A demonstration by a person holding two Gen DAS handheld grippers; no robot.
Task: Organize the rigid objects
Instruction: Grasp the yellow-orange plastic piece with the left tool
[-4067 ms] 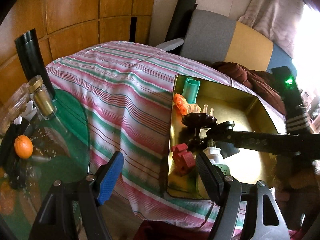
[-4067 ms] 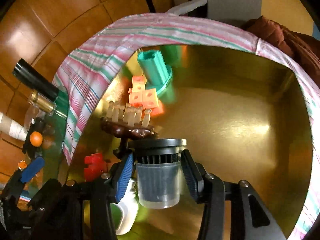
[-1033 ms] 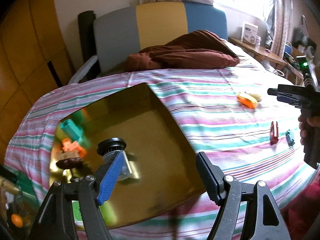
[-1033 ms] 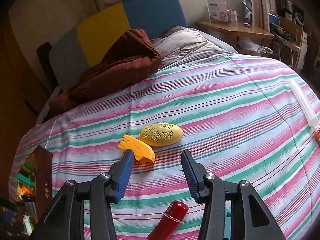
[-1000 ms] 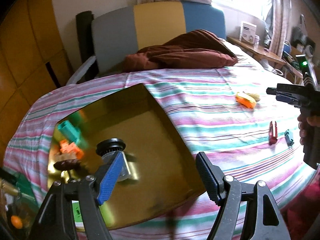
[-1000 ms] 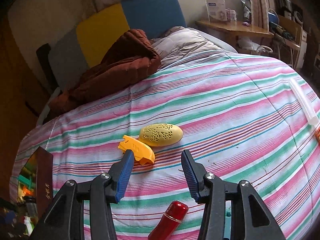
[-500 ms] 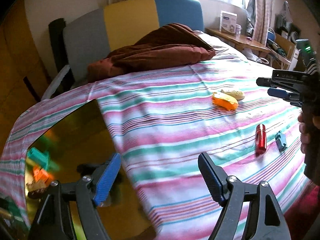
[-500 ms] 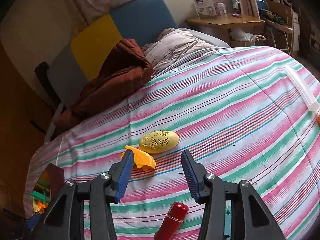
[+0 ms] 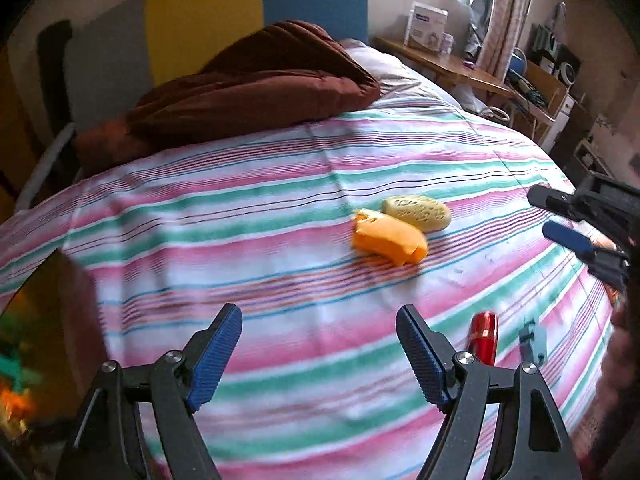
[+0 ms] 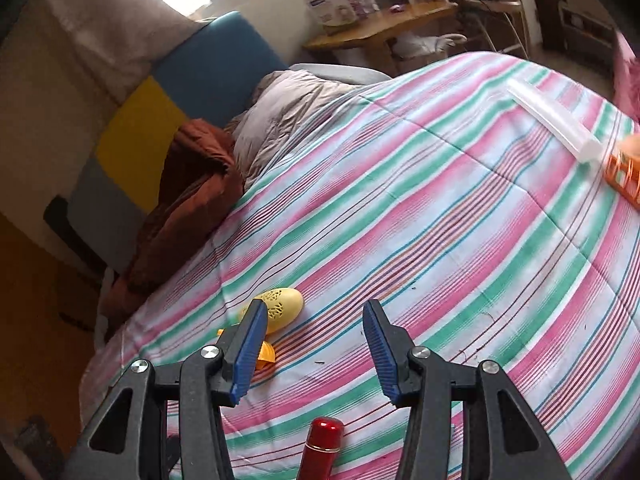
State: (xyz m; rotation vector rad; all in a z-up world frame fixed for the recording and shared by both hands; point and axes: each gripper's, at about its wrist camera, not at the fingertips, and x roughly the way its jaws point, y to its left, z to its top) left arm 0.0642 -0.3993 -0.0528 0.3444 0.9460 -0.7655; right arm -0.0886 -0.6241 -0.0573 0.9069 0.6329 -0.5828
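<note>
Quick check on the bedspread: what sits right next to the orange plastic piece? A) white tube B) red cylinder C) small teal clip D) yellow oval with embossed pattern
D: in the left wrist view the yellow oval lies right behind the orange piece, close enough that they seem to touch, while the red cylinder and teal clip lie well apart, nearer the camera.

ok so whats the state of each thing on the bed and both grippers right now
left gripper: open, nothing between its pads
right gripper: open, nothing between its pads
orange piece: lying on the striped bedspread, beside the yellow oval
yellow oval: lying flat, patterned face up
red cylinder: lying on its side
white tube: lying flat near the bed's far edge
</note>
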